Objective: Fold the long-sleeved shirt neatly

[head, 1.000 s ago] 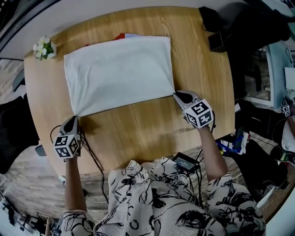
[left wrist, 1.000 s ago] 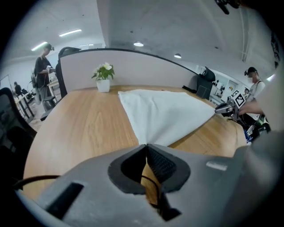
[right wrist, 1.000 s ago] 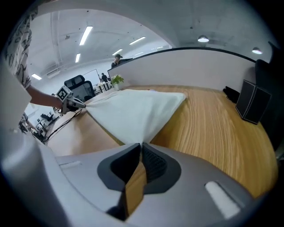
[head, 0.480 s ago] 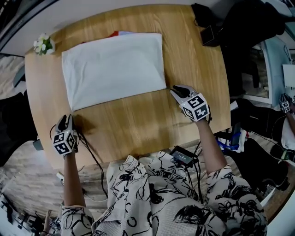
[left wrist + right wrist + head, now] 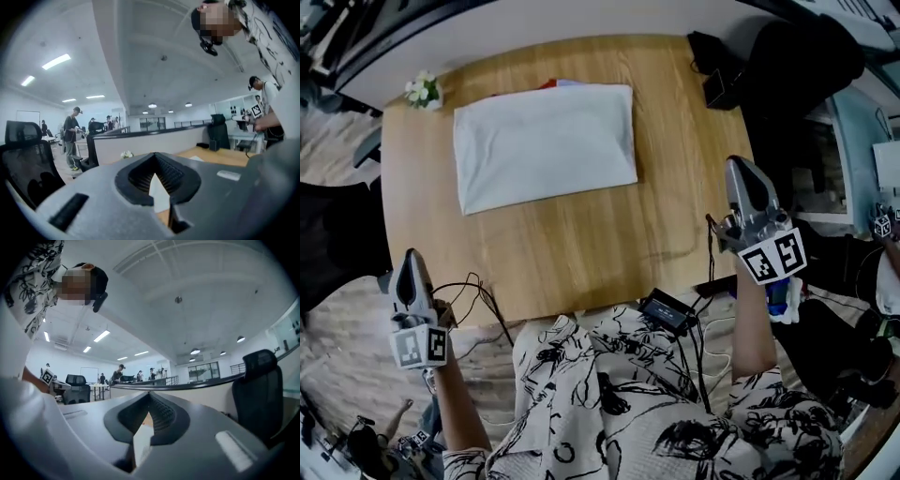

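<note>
Lying flat on the far half of the wooden table [image 5: 581,253], the white long-sleeved shirt [image 5: 546,145] is folded into a rectangle, near the small flowers [image 5: 422,91]. The left gripper [image 5: 412,258] and right gripper [image 5: 739,169] are at the table's sides, well apart from the shirt. Both pairs of jaws have just been closing and now stand together, holding nothing.

Strip lights [image 5: 56,61] brighten an open-plan office holding a wooden table [image 5: 581,234], a black chair [image 5: 260,394], a low partition [image 5: 154,143] and distant people [image 5: 71,136].
</note>
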A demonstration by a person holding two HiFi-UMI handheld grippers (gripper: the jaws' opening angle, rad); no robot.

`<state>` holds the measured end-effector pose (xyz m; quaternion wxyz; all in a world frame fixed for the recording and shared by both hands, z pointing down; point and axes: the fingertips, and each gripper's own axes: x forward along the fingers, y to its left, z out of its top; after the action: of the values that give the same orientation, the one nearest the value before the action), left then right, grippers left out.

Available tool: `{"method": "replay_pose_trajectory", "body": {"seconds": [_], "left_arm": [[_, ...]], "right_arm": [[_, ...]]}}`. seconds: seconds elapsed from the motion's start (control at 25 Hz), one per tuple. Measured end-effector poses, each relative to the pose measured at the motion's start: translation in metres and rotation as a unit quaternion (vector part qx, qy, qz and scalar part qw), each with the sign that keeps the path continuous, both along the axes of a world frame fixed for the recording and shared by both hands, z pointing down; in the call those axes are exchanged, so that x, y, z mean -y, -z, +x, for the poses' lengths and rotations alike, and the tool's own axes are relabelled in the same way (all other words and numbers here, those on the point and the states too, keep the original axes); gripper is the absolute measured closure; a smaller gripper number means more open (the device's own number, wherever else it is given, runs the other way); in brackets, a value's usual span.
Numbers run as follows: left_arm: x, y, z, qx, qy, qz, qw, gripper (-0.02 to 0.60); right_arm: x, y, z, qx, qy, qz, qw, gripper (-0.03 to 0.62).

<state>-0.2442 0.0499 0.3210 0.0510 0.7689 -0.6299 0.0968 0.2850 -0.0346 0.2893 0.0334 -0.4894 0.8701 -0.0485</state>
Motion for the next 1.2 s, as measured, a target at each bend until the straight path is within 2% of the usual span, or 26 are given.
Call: {"method": "replay_pose_trajectory", "body": {"seconds": [0.12, 0.24, 0.32, 0.4, 0.48, 0.64, 0.76, 1.08, 1.2], "left_arm": [[-0.009, 0.064, -0.015, -0.038, 0.047, 0.071, 0.9957, 0.577], [-0.02, 0.102, -0.021, -0.07, 0.052, 0.105, 0.9906, 0.58], [-0.033, 0.117, -0.022, -0.065, 0.04, 0.106, 0.9914, 0.583], [-0.053, 0.123, -0.026, -0.04, 0.037, 0.1, 0.9935, 0.583], [-0.076, 0.129, -0.033, -0.021, 0.044, 0.105, 0.9933, 0.583], [-0.111, 0.141, -0.05, -0.012, 0.065, 0.13, 0.9893, 0.578], [-0.133, 0.142, -0.056, -0.003, 0.071, 0.134, 0.9884, 0.578], [-0.161, 0.117, -0.061, -0.036, 0.091, 0.116, 0.9884, 0.578], [-0.166, 0.111, -0.058, -0.036, 0.089, 0.111, 0.9892, 0.578]], "right_arm": [[-0.026, 0.06, 0.012, 0.004, -0.042, 0.034, 0.999, 0.583], [-0.055, 0.112, 0.021, 0.005, -0.07, 0.06, 0.996, 0.589], [-0.08, 0.137, 0.025, -0.004, -0.088, 0.073, 0.993, 0.589], [-0.107, 0.15, 0.026, -0.027, -0.108, 0.082, 0.99, 0.591], [-0.131, 0.153, 0.022, -0.049, -0.125, 0.088, 0.987, 0.591], [-0.165, 0.141, 0.011, -0.084, -0.153, 0.099, 0.98, 0.589], [-0.19, 0.127, 0.006, -0.084, -0.161, 0.085, 0.98, 0.588], [-0.227, 0.108, -0.011, -0.067, -0.175, 0.073, 0.98, 0.588], [-0.234, 0.105, -0.019, -0.068, -0.172, 0.071, 0.98, 0.588]]}}
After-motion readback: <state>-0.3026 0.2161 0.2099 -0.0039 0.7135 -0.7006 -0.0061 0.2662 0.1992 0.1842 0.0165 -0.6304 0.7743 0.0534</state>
